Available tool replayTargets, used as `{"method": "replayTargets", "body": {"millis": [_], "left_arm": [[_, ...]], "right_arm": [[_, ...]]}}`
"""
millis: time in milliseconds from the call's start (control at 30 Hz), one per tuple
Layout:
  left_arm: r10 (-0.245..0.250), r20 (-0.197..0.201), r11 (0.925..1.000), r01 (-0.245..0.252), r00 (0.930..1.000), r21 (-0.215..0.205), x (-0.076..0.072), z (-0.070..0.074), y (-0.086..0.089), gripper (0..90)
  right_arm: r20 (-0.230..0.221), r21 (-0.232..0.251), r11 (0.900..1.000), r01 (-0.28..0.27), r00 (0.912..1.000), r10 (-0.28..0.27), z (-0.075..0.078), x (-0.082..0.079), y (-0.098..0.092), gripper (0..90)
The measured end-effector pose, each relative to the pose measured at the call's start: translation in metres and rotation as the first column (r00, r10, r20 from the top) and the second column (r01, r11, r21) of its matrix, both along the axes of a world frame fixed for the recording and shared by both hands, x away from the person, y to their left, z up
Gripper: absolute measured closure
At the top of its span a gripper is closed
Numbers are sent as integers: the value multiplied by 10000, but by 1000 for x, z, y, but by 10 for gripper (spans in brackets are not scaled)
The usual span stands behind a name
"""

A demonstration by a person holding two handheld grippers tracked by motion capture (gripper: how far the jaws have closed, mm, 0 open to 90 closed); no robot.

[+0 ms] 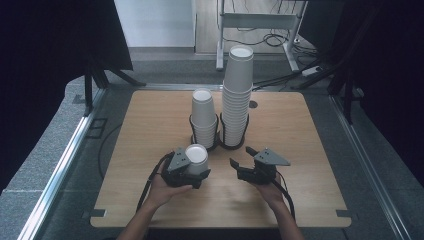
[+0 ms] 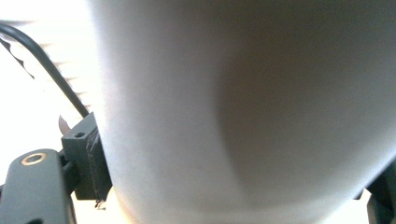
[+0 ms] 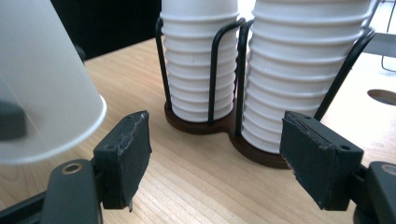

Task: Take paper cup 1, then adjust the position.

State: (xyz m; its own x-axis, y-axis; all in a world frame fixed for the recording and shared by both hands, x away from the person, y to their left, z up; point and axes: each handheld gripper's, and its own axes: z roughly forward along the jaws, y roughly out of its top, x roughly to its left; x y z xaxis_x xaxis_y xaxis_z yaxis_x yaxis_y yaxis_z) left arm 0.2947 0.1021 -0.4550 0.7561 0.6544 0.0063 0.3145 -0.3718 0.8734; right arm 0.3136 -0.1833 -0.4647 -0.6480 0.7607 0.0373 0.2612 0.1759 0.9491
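One wooden table point(image 1: 300, 200), seen whole from the high view. On it, toward the far middle, one black wire holder point(image 3: 219, 126) with two bays side by side. Two stacks of white paper cups in it, one per bay: a tall stack point(image 1: 237, 100) on the right and a short stack point(image 1: 204, 117) on the left, both mouth down. Rims too close to count cup by cup.

Two hands from the near edge, left hand point(image 1: 160, 192) and right hand point(image 1: 270, 192), with one gripper in each. Left gripper point(image 1: 195, 167) near the table's middle, just in front of the short stack. Right gripper point(image 1: 242, 157) beside it, apart.

One loose cup point(image 1: 196, 159), pinched between the left jaws. Sits mouth down, base up toward the high camera, long axis close to upright with a slight lean. Lies near the short stack, not touching it.

Right jaws spread wide, nothing between them, aimed at the holder's foot.

From the high view: both grippers, both hands and the stacks' full heights. From the left gripper view: little beyond the cup's white wall, pressed close, with one jaw at the lower left. From the right gripper view: the cup's flared rim at the left, the holder's dark base and the stacked rims up close, the stack tops cut off.
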Motion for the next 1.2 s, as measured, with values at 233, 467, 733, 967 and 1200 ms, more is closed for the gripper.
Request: {"method": "replayTargets", "body": {"millis": [233,467,733,967,1200], "left_arm": [[-154,-85,9986,158,9998,511,0,-6,-10,146],[-471,-561,9948,519,9973,875,2,-13,-20,145],[-963,-989,9899,1056,9904,941,3,-16,-27,145],[-1218,-1121,9845,1344,9862,1129,2,-18,-33,145],[-1453,-1247,9792,1607,9815,1235,1,-21,-41,145]], "right_arm": [[125,507,9970,-579,9983,574,9,-7,-2,243],[50,989,9827,-1567,9876,1570,14,-14,3,231],[-249,1475,9492,-2780,9583,2846,11,-19,16,209],[-402,1657,9376,-3057,9479,3161,9,-20,23,184],[-592,1744,9269,-3322,9361,3466,5,-19,30,168]]}}
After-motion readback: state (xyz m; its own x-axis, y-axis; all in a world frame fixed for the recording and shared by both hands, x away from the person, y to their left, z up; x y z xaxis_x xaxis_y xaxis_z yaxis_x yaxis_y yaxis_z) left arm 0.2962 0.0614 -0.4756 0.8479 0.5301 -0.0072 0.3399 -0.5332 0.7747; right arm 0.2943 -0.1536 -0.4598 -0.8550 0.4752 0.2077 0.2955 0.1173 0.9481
